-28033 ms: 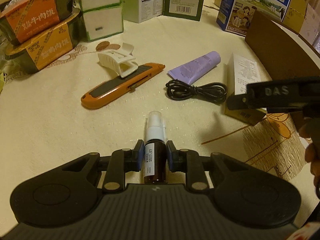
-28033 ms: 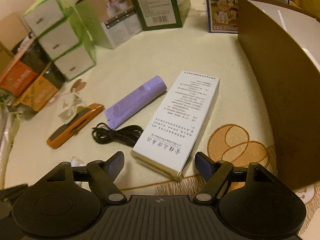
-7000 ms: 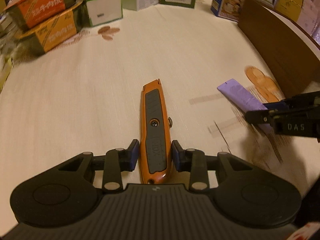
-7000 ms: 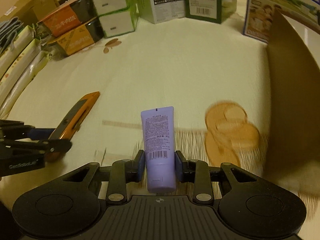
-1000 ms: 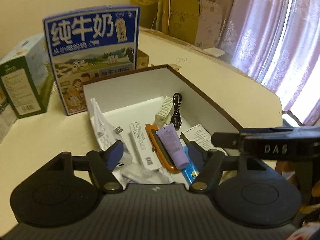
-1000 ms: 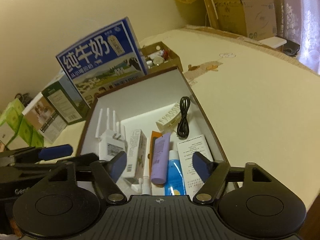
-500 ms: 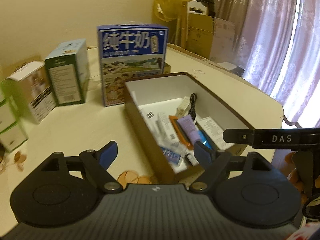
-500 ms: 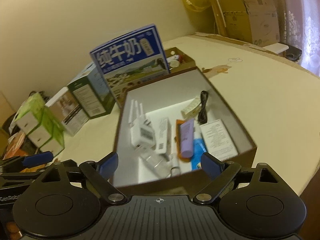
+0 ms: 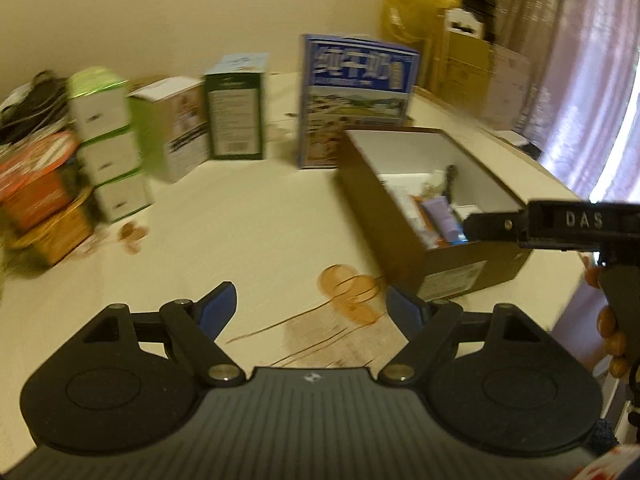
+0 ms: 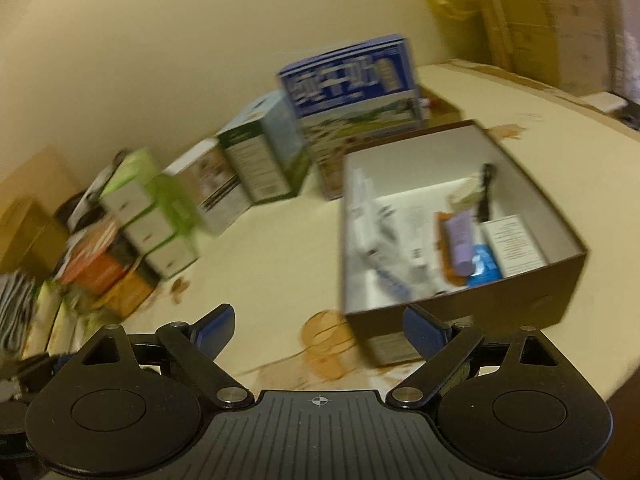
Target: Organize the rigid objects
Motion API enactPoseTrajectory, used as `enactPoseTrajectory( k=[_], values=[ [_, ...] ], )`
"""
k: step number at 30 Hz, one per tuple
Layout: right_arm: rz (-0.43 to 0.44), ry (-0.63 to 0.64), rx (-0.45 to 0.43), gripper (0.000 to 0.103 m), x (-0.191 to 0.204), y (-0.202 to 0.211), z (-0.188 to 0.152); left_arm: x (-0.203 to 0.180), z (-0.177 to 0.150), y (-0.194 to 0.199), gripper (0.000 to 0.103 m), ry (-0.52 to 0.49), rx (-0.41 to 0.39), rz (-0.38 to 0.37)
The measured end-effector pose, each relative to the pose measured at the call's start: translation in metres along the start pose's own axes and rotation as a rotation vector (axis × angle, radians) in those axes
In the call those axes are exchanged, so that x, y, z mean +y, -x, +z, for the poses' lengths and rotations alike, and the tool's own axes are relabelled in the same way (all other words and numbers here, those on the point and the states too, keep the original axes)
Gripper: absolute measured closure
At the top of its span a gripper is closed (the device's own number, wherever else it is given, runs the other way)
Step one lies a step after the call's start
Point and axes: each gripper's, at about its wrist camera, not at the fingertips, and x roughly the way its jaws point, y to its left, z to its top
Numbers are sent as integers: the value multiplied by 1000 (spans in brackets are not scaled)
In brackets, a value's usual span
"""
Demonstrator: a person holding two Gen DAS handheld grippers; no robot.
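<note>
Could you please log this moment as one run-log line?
left tool: open, empty | right tool: open, empty | purple tube, orange utility knife: in brown box

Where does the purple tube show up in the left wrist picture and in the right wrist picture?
Left wrist view: the purple tube lies inside the brown box, right of centre, partly hidden behind the right gripper's finger.
Right wrist view: the purple tube lies in the same box, right of centre, on an orange utility knife.
Shared landmark: the blue milk carton standing behind the box.
</note>
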Motion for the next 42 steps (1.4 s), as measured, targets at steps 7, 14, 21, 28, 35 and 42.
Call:
enactPoseTrajectory(
  k=[7,14,21,28,35,42],
  values=[
    [24,93,123,14,36,-22,-37,33,-26,25,26,75,29,87],
    [21,153,204,14,59,-26,-62,53,-49,38,27,120,51,114],
    [59,249,266,14,77,-23,-79,63,-64,49,28,169,66,150],
    [78,225,283,14,78,-12,-83,60,-70,64,29,172,72,182],
    [95,255,299,14,79,7,-79,47,-71,77,29,164,80,191],
    [102,243,302,14,76,12,-85,32,-74,80,29,158,100,185]
  ],
)
